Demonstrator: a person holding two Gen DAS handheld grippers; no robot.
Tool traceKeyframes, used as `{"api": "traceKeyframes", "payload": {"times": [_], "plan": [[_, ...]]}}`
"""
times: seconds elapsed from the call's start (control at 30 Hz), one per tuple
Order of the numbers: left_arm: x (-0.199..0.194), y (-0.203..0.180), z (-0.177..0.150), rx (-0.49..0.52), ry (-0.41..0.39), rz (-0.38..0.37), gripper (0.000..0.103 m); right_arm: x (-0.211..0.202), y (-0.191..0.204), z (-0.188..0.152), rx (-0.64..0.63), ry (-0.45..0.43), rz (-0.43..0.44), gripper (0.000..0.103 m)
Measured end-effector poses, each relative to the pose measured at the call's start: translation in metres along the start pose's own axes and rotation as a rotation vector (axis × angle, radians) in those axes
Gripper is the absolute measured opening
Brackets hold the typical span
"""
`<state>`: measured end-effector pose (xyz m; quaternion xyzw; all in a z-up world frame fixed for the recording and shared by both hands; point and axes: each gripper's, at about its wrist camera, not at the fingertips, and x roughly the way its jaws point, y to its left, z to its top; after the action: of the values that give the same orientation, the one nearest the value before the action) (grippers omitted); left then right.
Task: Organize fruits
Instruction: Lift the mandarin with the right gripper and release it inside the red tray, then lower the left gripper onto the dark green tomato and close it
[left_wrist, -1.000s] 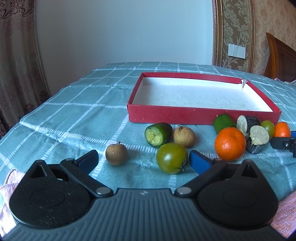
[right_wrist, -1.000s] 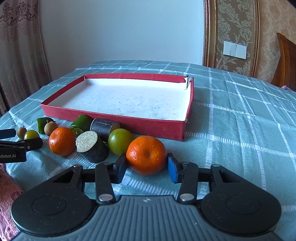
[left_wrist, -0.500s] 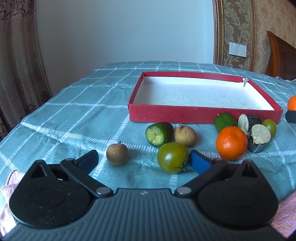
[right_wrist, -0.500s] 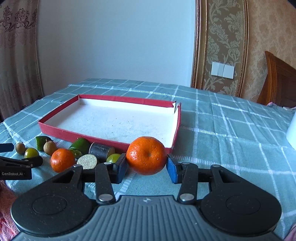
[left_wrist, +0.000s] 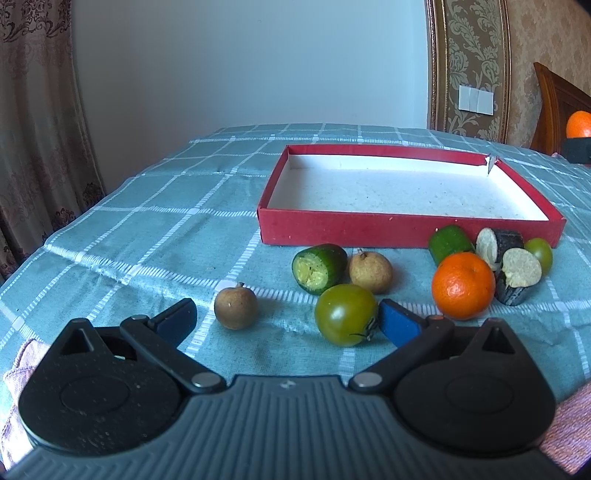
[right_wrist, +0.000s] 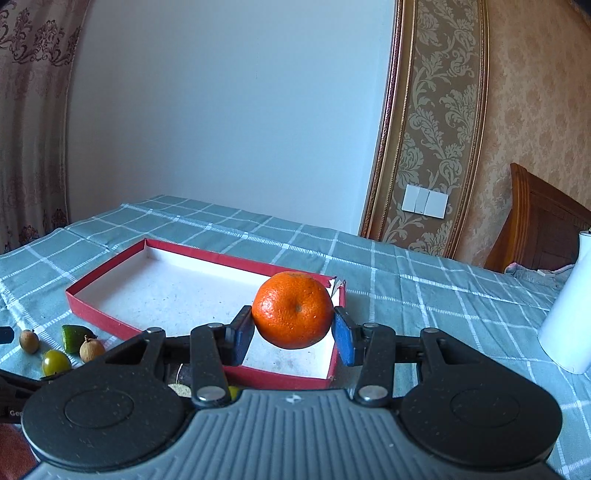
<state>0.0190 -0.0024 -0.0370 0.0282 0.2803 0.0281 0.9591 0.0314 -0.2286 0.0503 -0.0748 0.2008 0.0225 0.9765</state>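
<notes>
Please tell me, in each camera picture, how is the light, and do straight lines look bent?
Left wrist view: soft daylight, faint shadows beneath the round orange tangerine on the cloth; the curtain and wall frame bow near the edges. Right wrist view: the right gripper holds another tangerine, lit from above with a shaded underside; the gold-patterned wall panel curves strongly, fisheye distortion.

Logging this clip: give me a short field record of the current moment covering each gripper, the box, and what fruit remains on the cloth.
right gripper: shut on round orange mandarin, held in the air above the near right corner of the box
left gripper: open, low over the cloth, holding nothing
shallow red cardboard box with white floor: no fruit inside
checked teal tablecloth: second orange mandarin, green tomato, two brown longans, cut green and dark pieces
stage: first mandarin not yet placed
</notes>
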Motion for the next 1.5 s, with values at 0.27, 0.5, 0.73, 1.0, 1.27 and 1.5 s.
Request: {"api": "traceKeyframes", "payload": {"times": [0.27,0.5,0.73,1.0,1.27,1.5], "plan": [[-0.001,0.001,0.0,-0.002,-0.001,-0.009,0.103,0.049,0.011,0.006,0.006,0.068,-0.037,0.045],[-0.001,0.002,0.0,-0.007,-0.002,-0.022,0.103,0.08,0.011,0.004,0.015,0.112,-0.088,0.045],[-0.001,0.004,-0.001,-0.011,-0.002,-0.026,0.103,0.097,0.006,0.008,0.063,0.134,-0.118,0.058],[-0.001,0.004,-0.001,-0.017,-0.005,-0.027,0.103,0.059,-0.012,0.001,0.19,0.048,-0.113,0.077],[-0.001,0.006,-0.001,-0.021,0.001,-0.044,0.103,0.024,-0.037,-0.064,0.426,0.013,-0.078,0.077],[-0.021,0.024,-0.003,-0.08,-0.045,-0.102,0.103,0.025,-0.054,-0.073,0.532,0.002,-0.056,0.077]]}}
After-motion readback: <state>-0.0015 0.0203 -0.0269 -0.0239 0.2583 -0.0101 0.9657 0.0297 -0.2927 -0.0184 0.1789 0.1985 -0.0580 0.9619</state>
